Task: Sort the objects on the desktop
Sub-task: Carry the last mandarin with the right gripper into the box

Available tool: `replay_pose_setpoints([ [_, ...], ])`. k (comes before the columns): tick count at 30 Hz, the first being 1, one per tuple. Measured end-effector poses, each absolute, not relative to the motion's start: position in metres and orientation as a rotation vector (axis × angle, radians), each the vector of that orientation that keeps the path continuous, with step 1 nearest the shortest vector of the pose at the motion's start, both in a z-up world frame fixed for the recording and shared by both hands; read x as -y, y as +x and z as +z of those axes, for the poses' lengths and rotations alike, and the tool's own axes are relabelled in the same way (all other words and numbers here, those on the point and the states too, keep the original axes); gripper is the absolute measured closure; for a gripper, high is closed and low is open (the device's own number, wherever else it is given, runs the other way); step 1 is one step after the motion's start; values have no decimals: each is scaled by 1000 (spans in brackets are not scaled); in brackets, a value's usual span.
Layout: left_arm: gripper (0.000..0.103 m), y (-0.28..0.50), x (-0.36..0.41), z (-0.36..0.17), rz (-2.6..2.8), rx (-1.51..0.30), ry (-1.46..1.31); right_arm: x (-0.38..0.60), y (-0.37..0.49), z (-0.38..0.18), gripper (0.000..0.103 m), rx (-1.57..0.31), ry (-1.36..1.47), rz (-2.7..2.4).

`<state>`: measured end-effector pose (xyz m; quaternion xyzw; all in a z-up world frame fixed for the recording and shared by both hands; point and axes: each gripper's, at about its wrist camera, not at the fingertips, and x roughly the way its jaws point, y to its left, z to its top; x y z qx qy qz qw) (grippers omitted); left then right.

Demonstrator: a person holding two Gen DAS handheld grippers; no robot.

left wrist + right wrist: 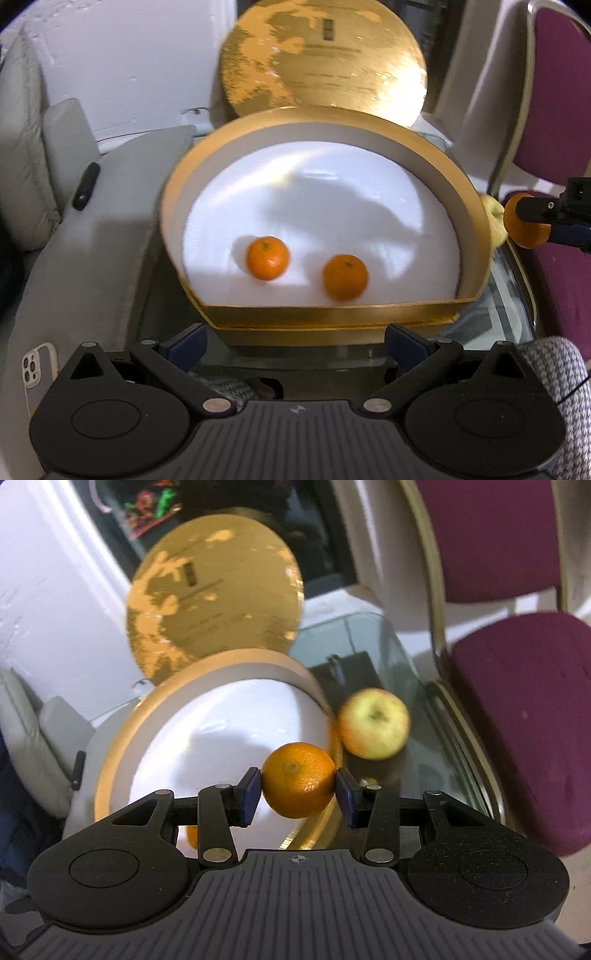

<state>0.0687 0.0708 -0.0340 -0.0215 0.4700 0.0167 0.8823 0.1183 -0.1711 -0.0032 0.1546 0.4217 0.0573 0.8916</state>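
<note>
A gold half-round box [332, 321] with a white lining stands in front of my left gripper [295, 341], which is open with its jaws wide apart at the box's straight front wall. Two tangerines [267, 257] [345, 277] lie inside on the lining. My right gripper [299, 794] is shut on a third tangerine [298, 779], held just above the box's right rim [332, 746]. That held tangerine [526, 229] also shows at the right edge of the left wrist view. A yellow-green apple [373, 723] rests on the glass table right of the box.
The round gold lid [321, 59] leans upright behind the box. A purple chair [517, 701] stands close on the right of the glass table [369, 642]. A grey cushion [103, 236] with a phone [37, 365] lies to the left. Knitted fabric [554, 369] shows lower right.
</note>
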Motion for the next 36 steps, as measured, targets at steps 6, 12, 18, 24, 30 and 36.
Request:
replay_pose_setpoints([
  [6, 1, 69, -90, -39, 70, -992, -73, 137, 134, -1, 58, -885, 257, 166],
  [12, 1, 73, -103, -48, 89, -1015, -94, 108, 154, -25, 58, -952, 200, 182],
  [18, 1, 77, -110, -58, 95, -1040, -110, 85, 170, -49, 58, -1017, 120, 171],
  [24, 1, 79, -114, -66, 97, -1061, -119, 71, 182, -70, 58, -1077, 66, 159],
  [30, 1, 79, -113, -67, 95, -1066, -117, 58, 190, -81, 58, -1111, 25, 162],
  [36, 1, 78, -111, -67, 93, -1070, -111, 53, 192, -89, 58, -1121, 10, 164],
])
